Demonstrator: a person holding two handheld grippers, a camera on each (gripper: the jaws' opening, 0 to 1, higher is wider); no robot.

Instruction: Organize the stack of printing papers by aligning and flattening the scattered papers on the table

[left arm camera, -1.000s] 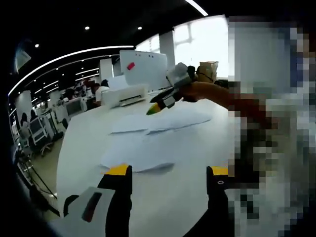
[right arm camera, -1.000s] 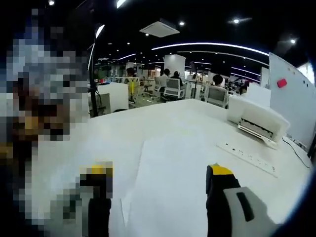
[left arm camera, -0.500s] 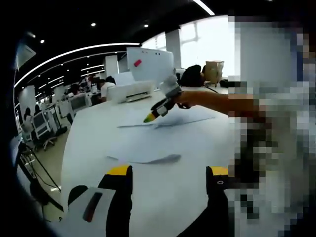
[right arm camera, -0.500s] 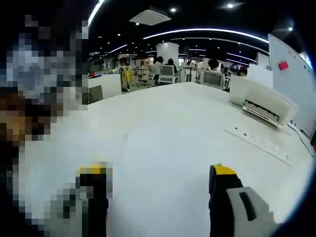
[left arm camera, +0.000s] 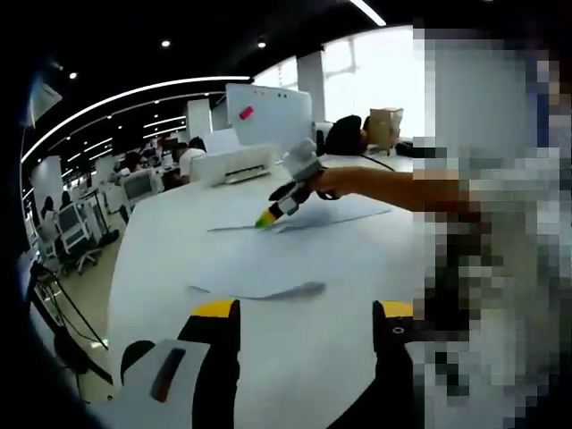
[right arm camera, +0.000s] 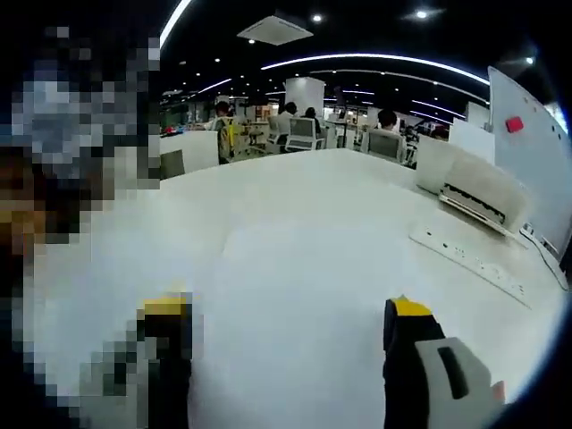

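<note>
In the left gripper view our left gripper (left arm camera: pixel 304 313) stands wide open, its two yellow-tipped jaws well apart and holding nothing, raised over the near part of the white tabletop (left arm camera: pixel 161 259). Just beyond the jaws lies the nearer sheet of paper (left arm camera: pixel 268 268), flat for the most part, with its near edge curled up off the surface. Farther along the tabletop lies a second spread of papers (left arm camera: pixel 331 213), also lying low and reaching toward the right edge.

Our right gripper (left arm camera: pixel 268 215) comes into that view from the right, carried on a bare forearm (left arm camera: pixel 384 186). Its yellow-green tips point down at the left corner of the farther papers, at or just above them; we cannot tell whether they touch. In the right gripper view the same gripper (right arm camera: pixel 290 322) has its jaws spread wide with nothing between them, and the pale sheet (right arm camera: pixel 304 268) lies flat on the tabletop ahead of them.

Toward the far edge of the tabletop stands a white printer (left arm camera: pixel 228 165), seen also in the right gripper view (right arm camera: pixel 478 192), with a white power strip (right arm camera: pixel 469 264) lying near it along the right edge. Behind the printer stands a whiteboard (left arm camera: pixel 268 112) with a small red object (left arm camera: pixel 241 113) on it. A cardboard box (left arm camera: pixel 386 127) sits at the far right corner. Beyond the tabletop, people sit at desks (right arm camera: pixel 313 134).
</note>
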